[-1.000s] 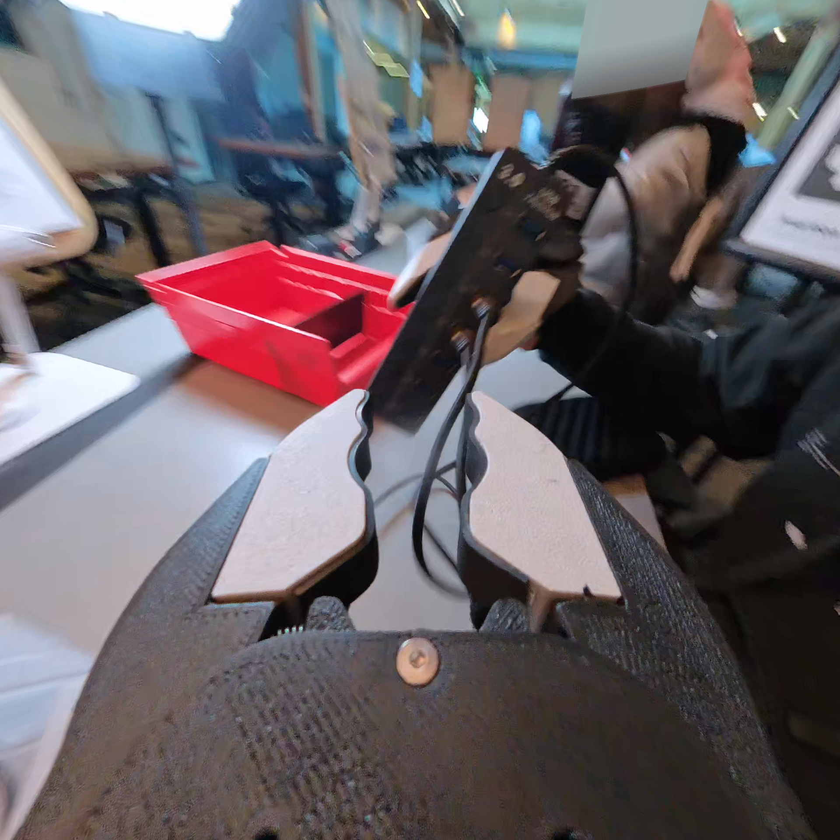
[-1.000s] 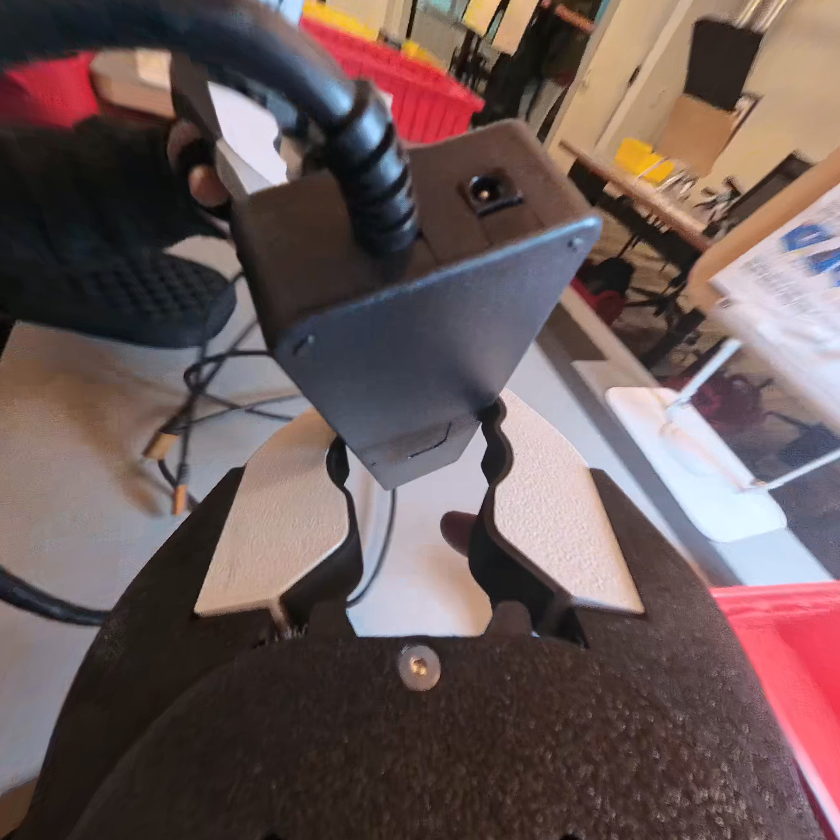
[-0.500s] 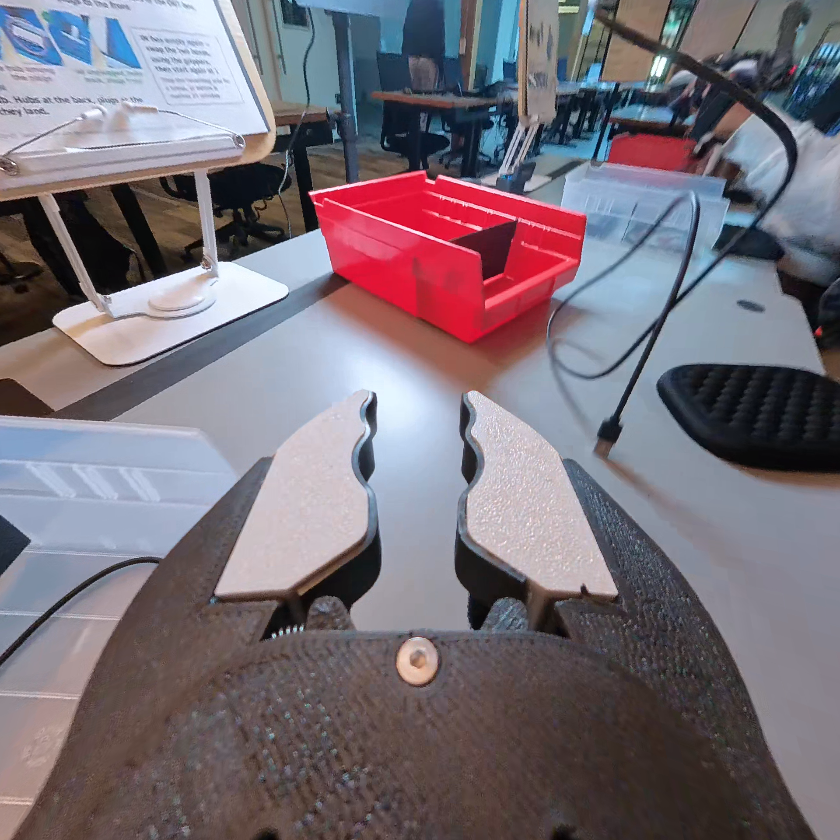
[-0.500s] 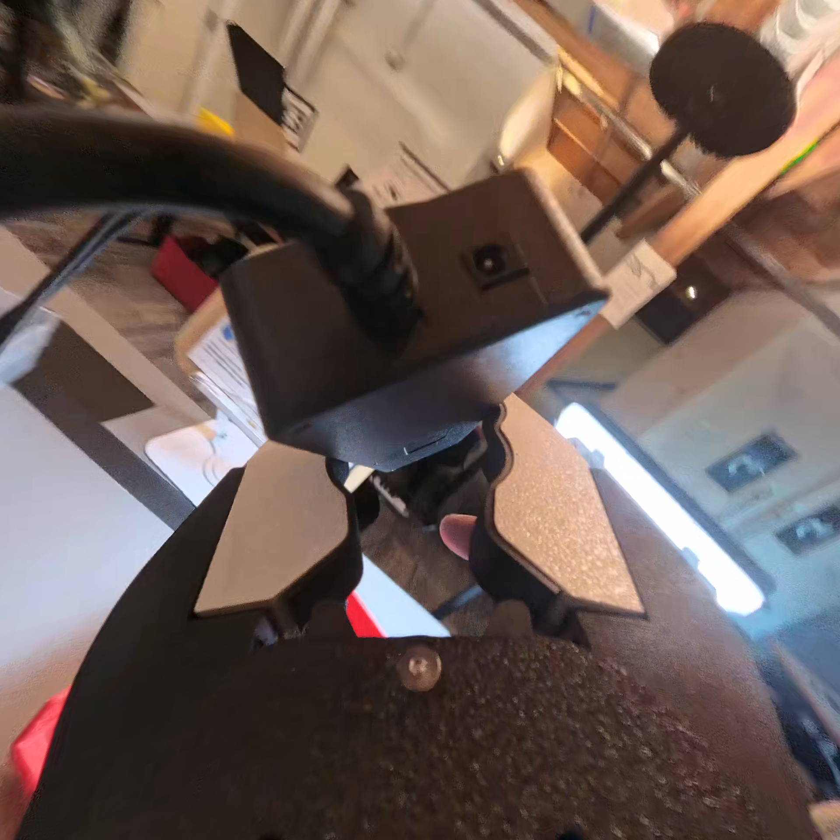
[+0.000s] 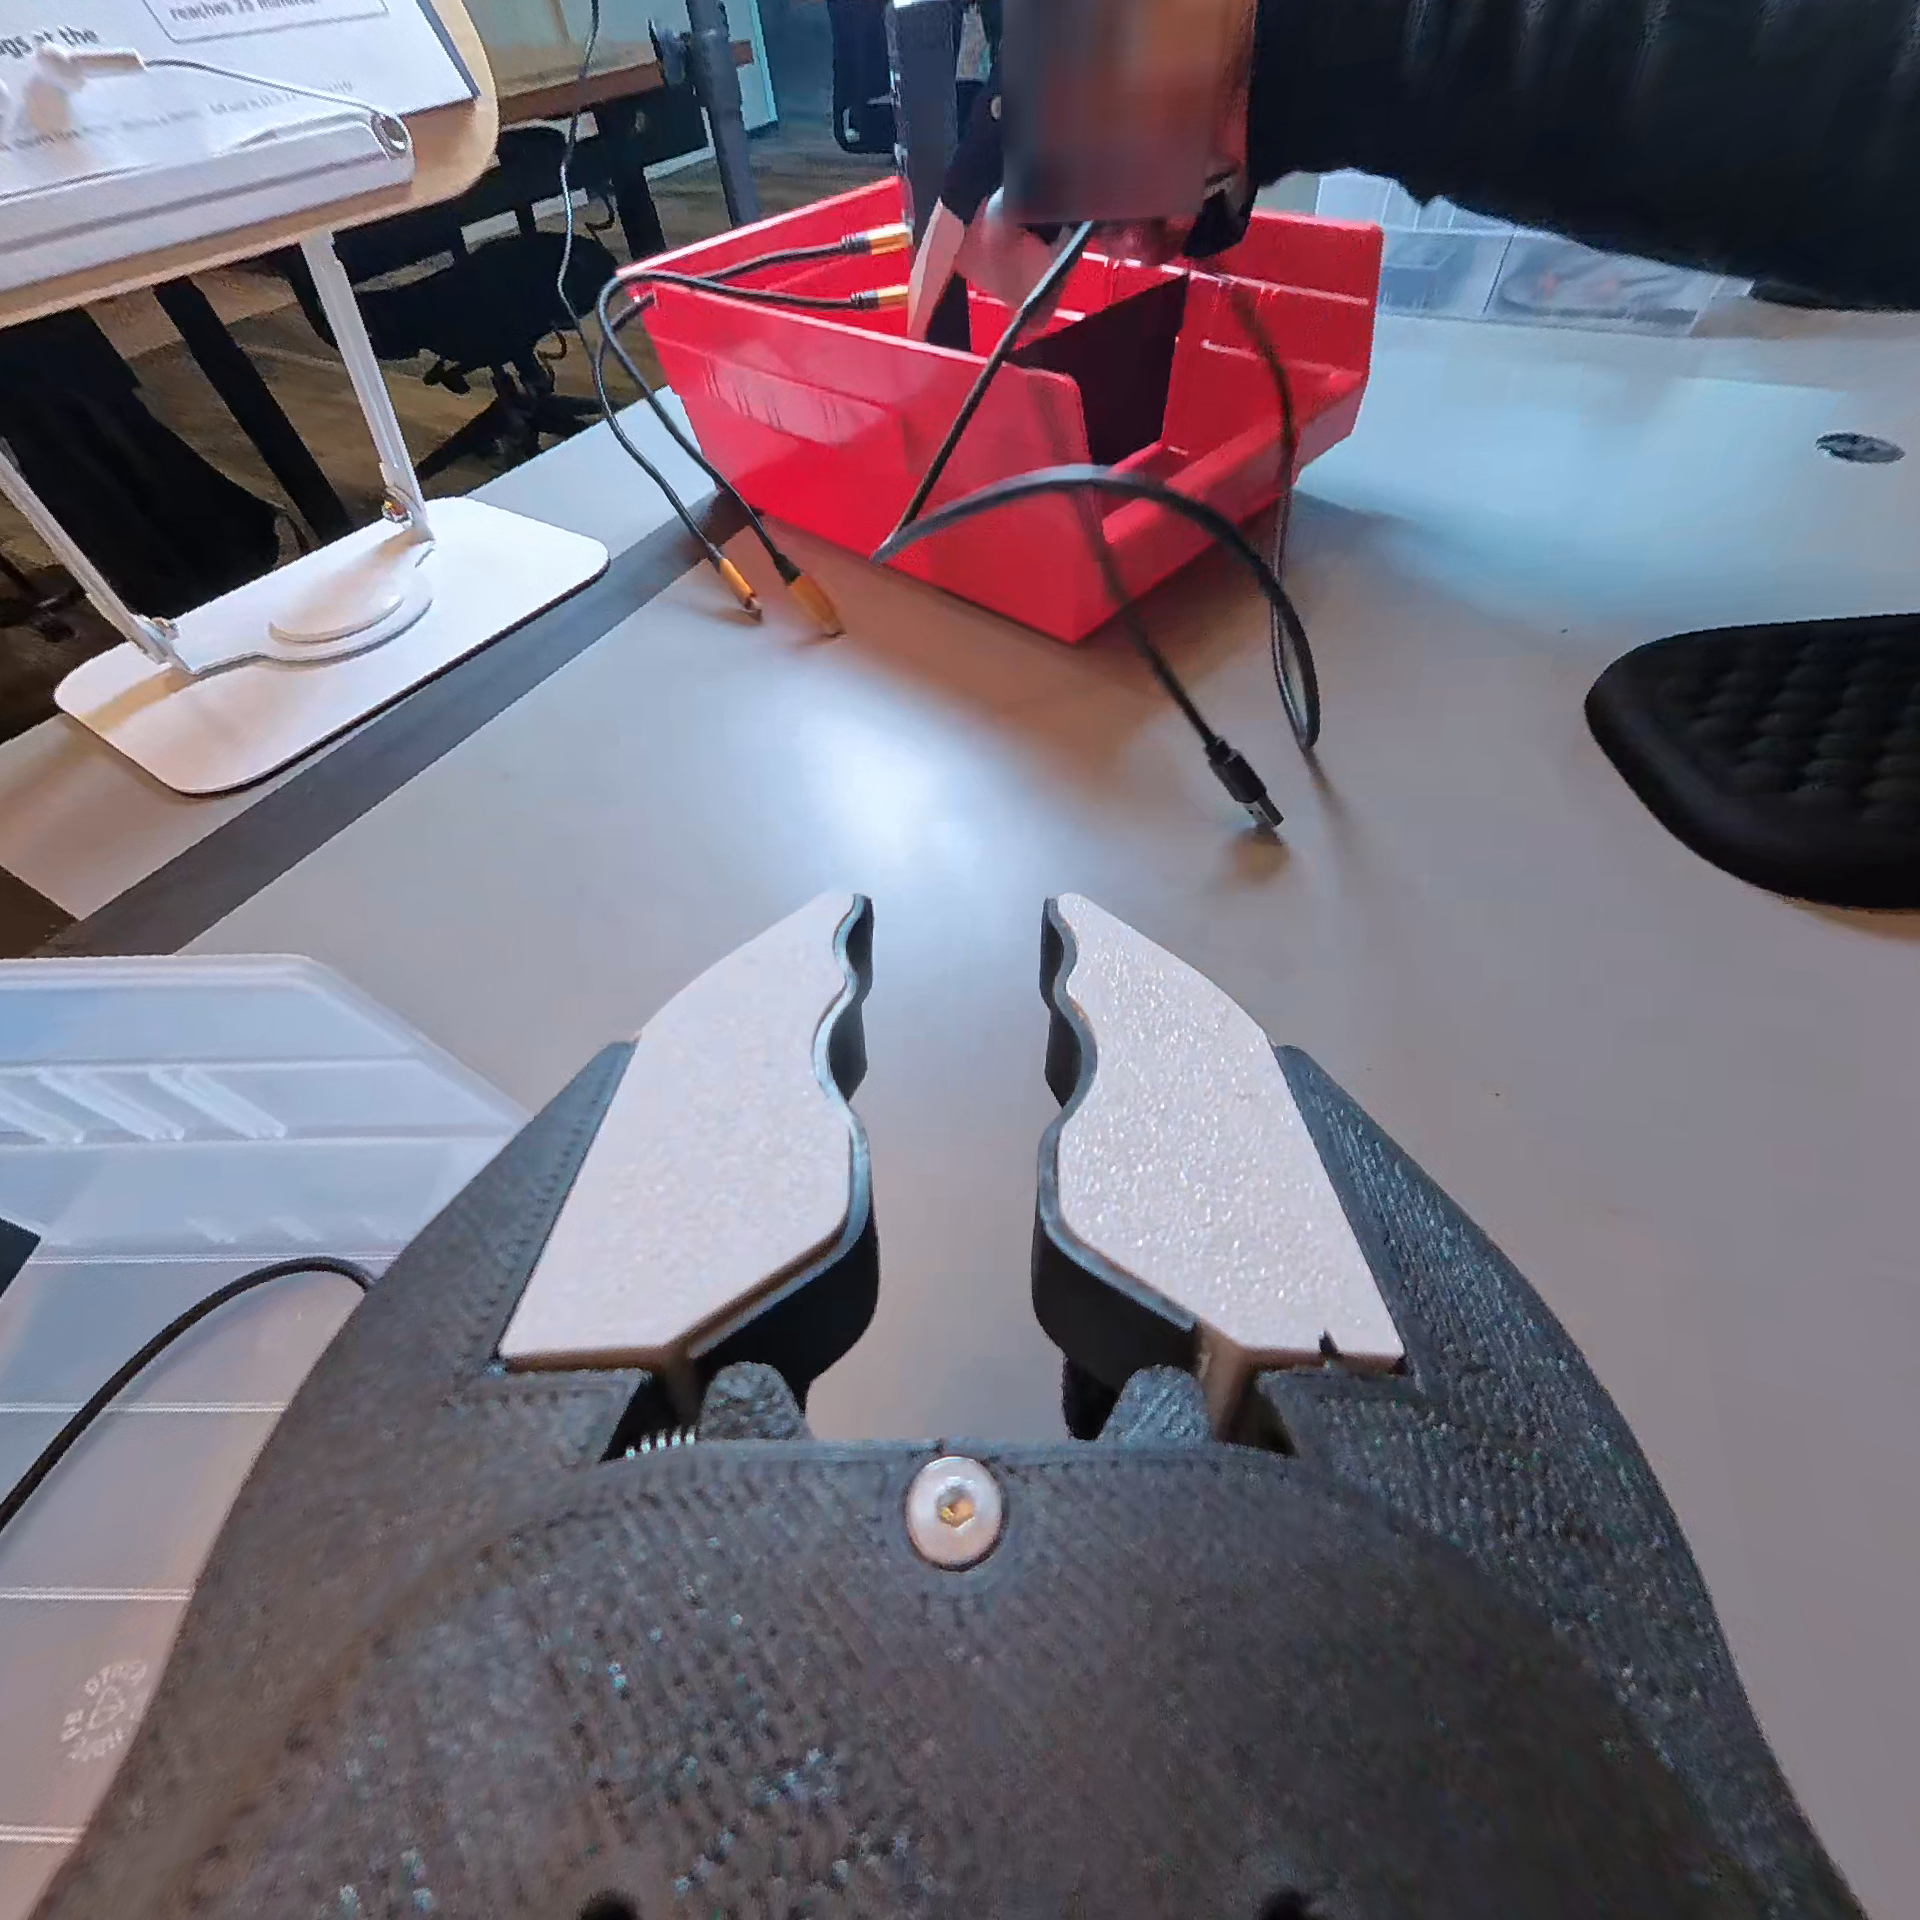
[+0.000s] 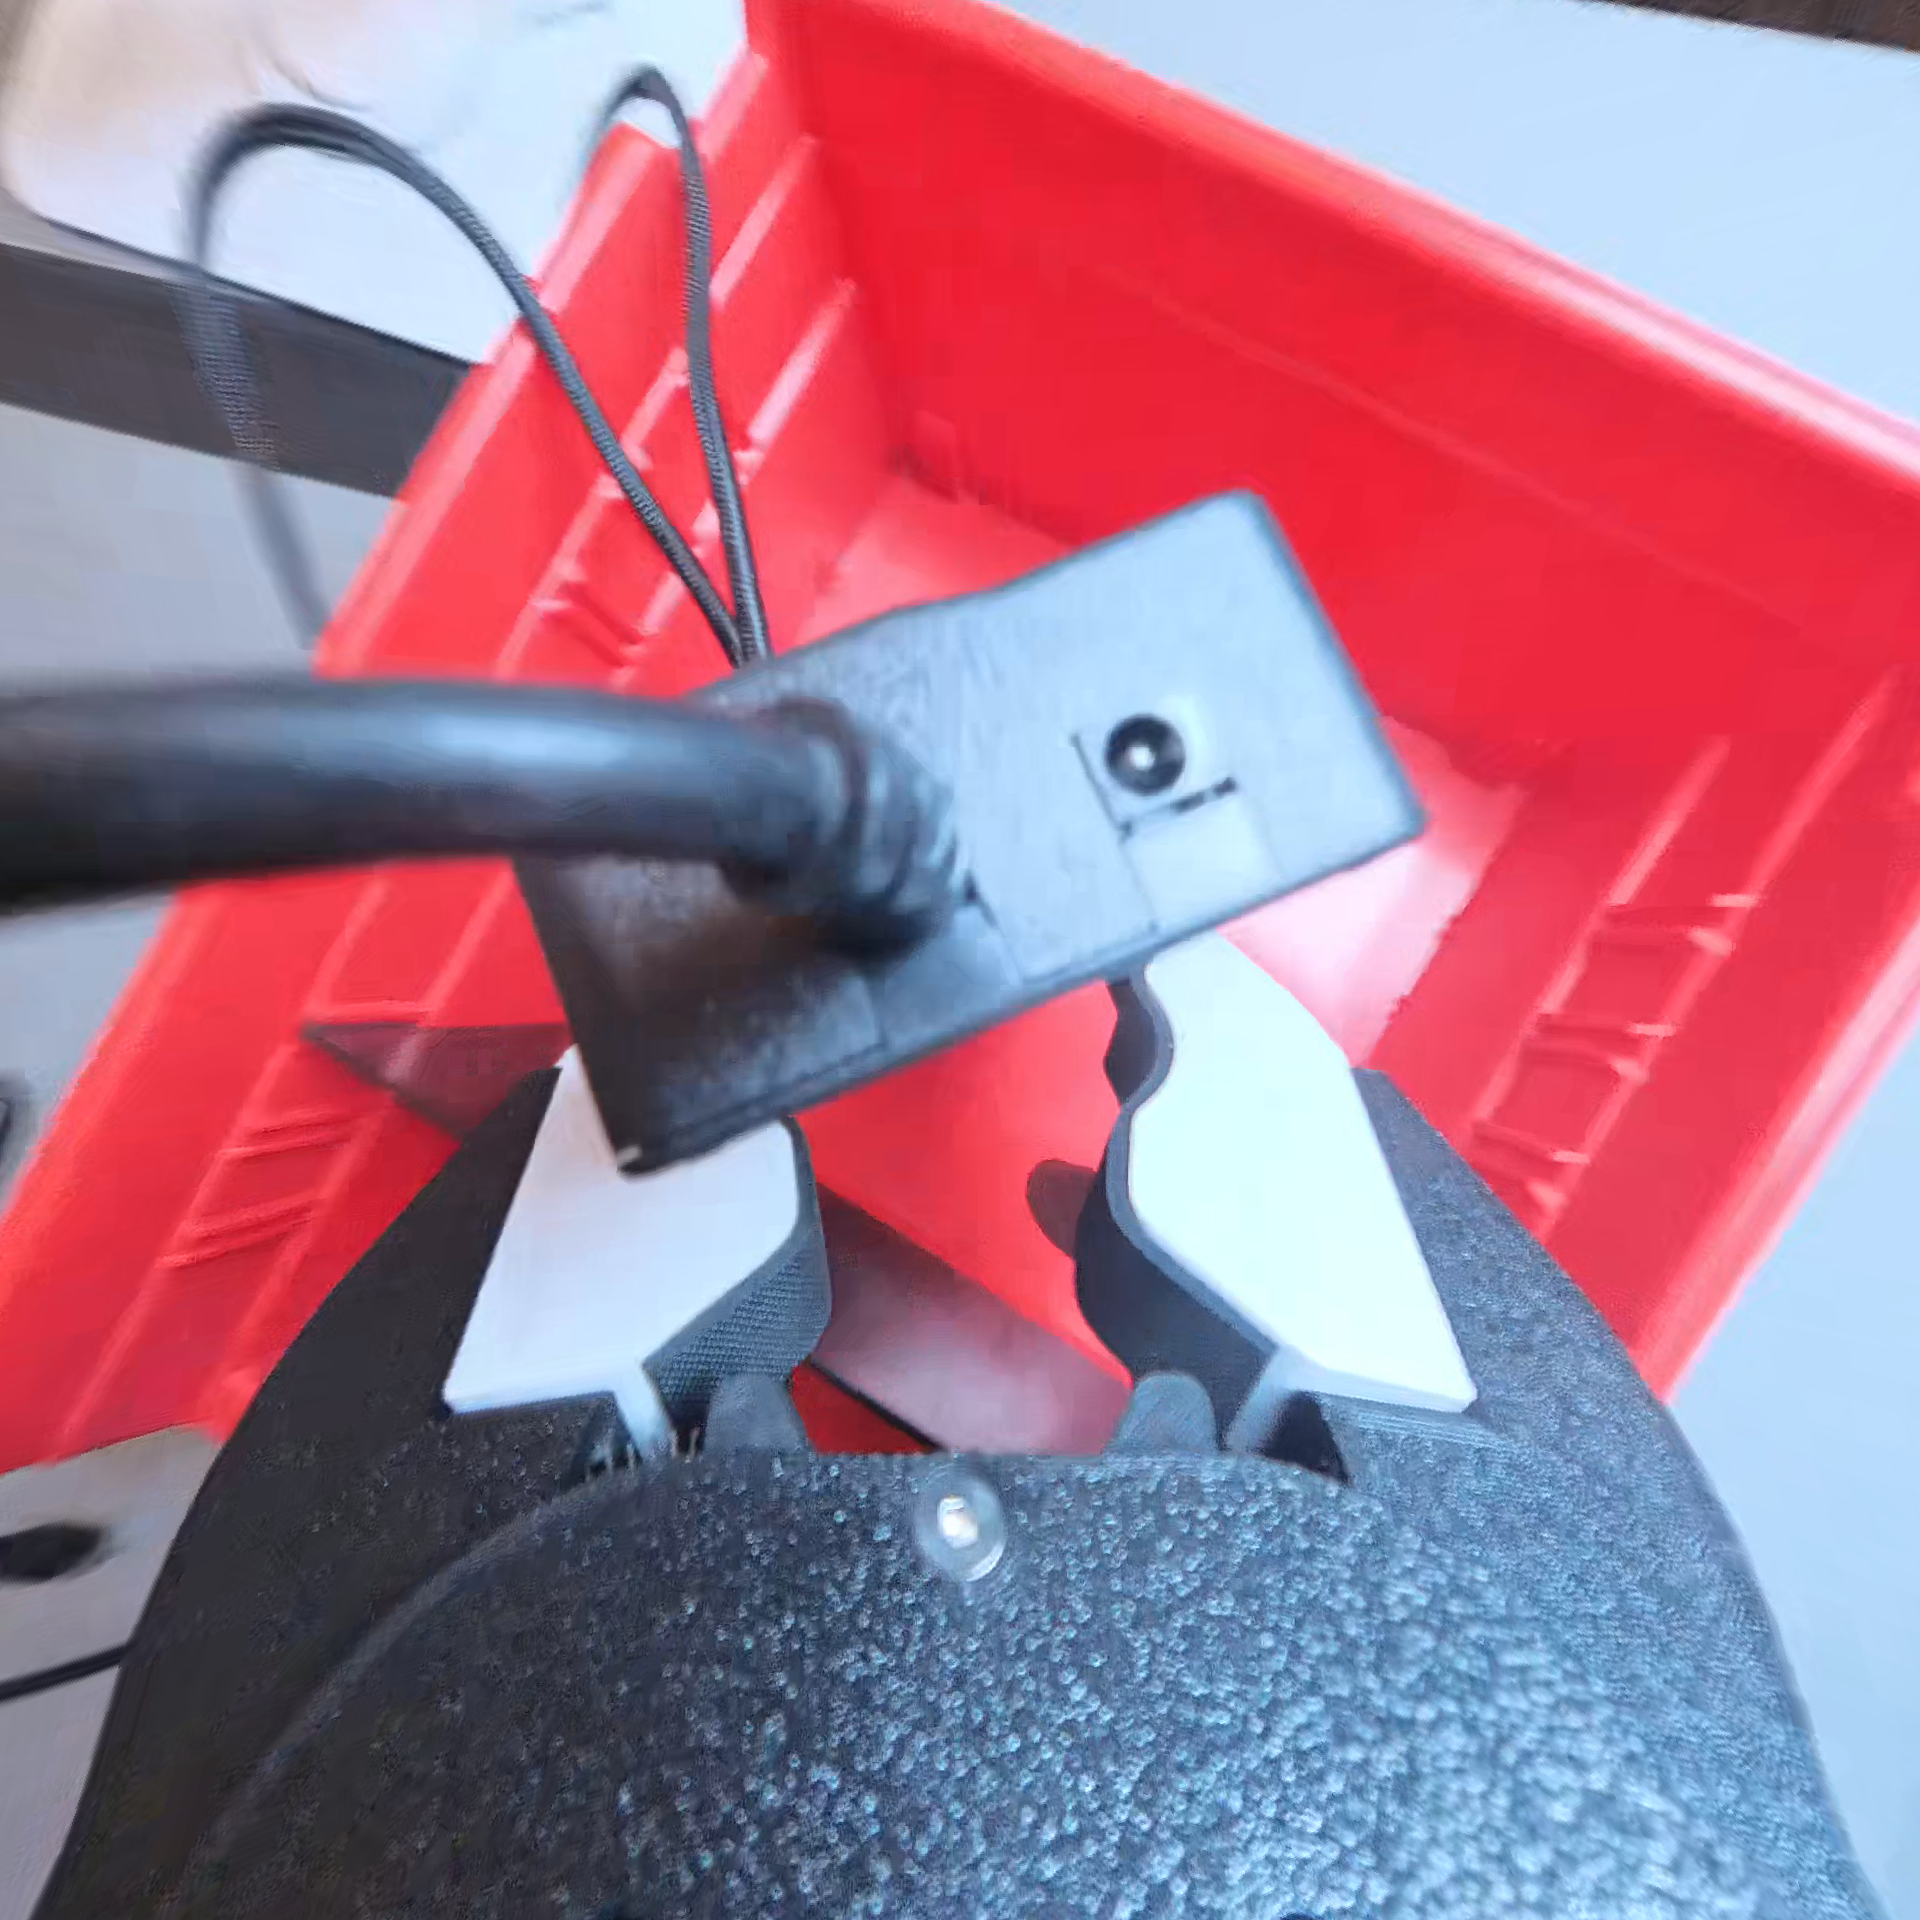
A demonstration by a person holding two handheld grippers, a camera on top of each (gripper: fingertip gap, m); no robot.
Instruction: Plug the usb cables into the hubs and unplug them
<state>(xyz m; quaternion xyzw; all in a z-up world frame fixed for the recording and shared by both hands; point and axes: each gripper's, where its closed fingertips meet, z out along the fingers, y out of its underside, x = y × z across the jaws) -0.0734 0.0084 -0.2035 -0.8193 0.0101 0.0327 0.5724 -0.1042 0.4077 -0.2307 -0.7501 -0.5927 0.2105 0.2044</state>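
Holding the black USB hub (image 6: 977,821) over the open red bin (image 6: 1351,436), the right gripper (image 6: 966,1049) is clamped on the hub's near end, its two fingers pressed against the hub body, as far as the blurred right wrist view allows a reading. A thick black cable (image 6: 416,769) leaves the hub's end face beside a round power socket (image 6: 1138,750), and thin black cables (image 6: 675,436) run from the hub's far side out over the bin wall. In the left wrist view the same hub is largely hidden behind a mosaic patch above the red bin (image 5: 810,416), so the ports cannot be counted. Two thin cables with gold-coloured plugs (image 5: 878,244) lead up toward the hub, and their other ends (image 5: 810,608) rest on the grey table (image 5: 935,831) just in front of the bin's left corner. A separate black cable ends in a USB plug (image 5: 1247,805) that lies free on the table to the right of centre, not inserted in anything. The left gripper (image 5: 956,935) is near the table at the near edge, its fingers apart with nothing between them. A black mesh pad (image 5: 1766,758) lies at the right, a white document stand (image 5: 312,613) at the far left, and a clear plastic box (image 5: 208,1091) at the near left. Judged from this layout, the plugging stage appears at least partly done, and the hub is probably being deposited in the bin; any remaining unplugging cannot be confirmed from these views.
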